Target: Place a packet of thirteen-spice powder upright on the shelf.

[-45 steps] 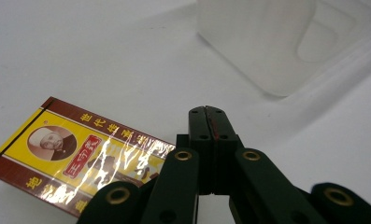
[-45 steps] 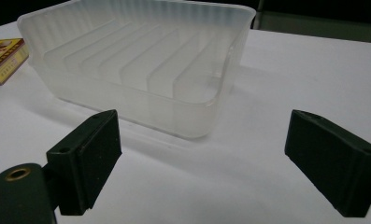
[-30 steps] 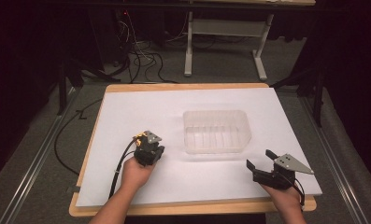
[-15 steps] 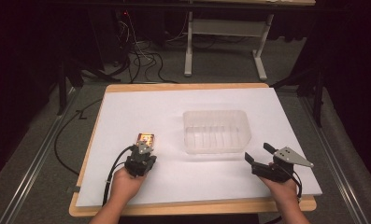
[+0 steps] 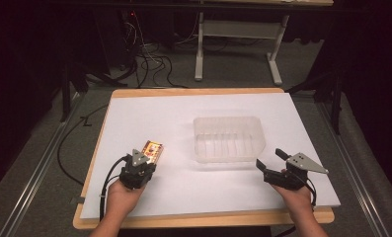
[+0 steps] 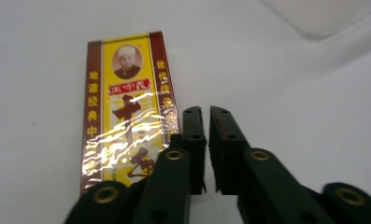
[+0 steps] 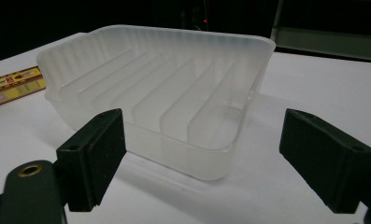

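A flat yellow and maroon carton (image 5: 153, 149) wrapped in shiny film lies face up on the white sheet, left of centre. My left gripper (image 5: 144, 160) sits just behind its near end. In the left gripper view the carton (image 6: 124, 112) lies to the left of that gripper (image 6: 205, 112). Its jaws have just been opening and stand a narrow slit apart with nothing between them. My right gripper (image 5: 269, 158) is open wide near the front right. It faces the near right corner of an empty ribbed clear plastic tray (image 5: 228, 120). That tray (image 7: 174, 35) rises just beyond this gripper (image 7: 204, 126).
The white sheet (image 5: 183, 106) covers a wooden board with an exposed front edge. The carton's edge (image 7: 15, 84) shows left of the tray in the right gripper view. Black cables (image 5: 144, 64) and grey desk legs (image 5: 199, 49) are on the floor behind the board.
My left hand has drawn back toward the near edge, and the carton now lies uncovered on the sheet ahead of it. The right hand has barely shifted.
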Tool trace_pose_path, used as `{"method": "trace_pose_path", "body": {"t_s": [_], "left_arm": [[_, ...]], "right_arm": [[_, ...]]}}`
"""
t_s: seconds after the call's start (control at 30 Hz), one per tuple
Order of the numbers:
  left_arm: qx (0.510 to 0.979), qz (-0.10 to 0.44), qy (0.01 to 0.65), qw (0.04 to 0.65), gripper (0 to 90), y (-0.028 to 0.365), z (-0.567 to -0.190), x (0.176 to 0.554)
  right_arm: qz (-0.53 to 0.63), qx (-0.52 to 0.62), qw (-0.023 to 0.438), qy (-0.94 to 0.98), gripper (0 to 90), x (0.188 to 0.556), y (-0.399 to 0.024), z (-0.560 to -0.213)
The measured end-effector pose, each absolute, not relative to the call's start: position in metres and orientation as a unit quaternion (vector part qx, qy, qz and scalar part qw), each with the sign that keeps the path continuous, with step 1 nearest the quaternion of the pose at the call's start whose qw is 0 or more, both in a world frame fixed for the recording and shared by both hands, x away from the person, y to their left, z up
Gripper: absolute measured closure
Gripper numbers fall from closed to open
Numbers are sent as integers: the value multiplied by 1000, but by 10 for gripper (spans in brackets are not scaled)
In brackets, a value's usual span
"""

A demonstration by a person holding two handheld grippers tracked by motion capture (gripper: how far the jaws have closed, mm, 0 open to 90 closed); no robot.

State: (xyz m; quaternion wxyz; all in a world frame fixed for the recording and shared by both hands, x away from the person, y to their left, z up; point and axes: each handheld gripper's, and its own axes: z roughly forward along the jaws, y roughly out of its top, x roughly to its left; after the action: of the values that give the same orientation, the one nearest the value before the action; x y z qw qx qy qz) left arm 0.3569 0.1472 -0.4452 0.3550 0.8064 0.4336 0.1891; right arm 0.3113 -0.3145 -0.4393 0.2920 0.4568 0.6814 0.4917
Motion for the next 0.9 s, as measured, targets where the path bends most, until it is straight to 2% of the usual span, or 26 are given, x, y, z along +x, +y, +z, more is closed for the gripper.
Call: {"method": "trace_pose_path", "body": {"t_s": [0.07, 0.17, 0.27, 0.47, 0.53, 0.57, 0.6, 0.9], "left_arm": [[799, 202, 444, 352, 638, 150, -445, 361], [788, 209, 472, 335, 340, 154, -448, 371], [786, 196, 493, 316, 180, 156, -455, 385], [800, 166, 505, 280, 170, 151, -471, 403], [799, 165, 507, 279, 206, 151, -472, 403], [797, 168, 509, 279, 283, 152, -470, 402], [798, 168, 509, 277, 319, 151, -470, 401], [810, 157, 499, 265, 325, 150, -467, 371]], "right_arm": [[489, 460, 293, 681, 153, 309, -316, -439], [488, 461, 295, 680, 153, 305, -318, -439], [483, 464, 298, 679, 154, 303, -320, -439], [478, 468, 299, 681, 154, 300, -322, -441], [478, 469, 298, 681, 154, 300, -324, -442], [478, 470, 298, 680, 154, 300, -325, -442], [479, 470, 296, 680, 154, 300, -325, -442], [480, 470, 293, 680, 156, 300, -324, -442]]}}
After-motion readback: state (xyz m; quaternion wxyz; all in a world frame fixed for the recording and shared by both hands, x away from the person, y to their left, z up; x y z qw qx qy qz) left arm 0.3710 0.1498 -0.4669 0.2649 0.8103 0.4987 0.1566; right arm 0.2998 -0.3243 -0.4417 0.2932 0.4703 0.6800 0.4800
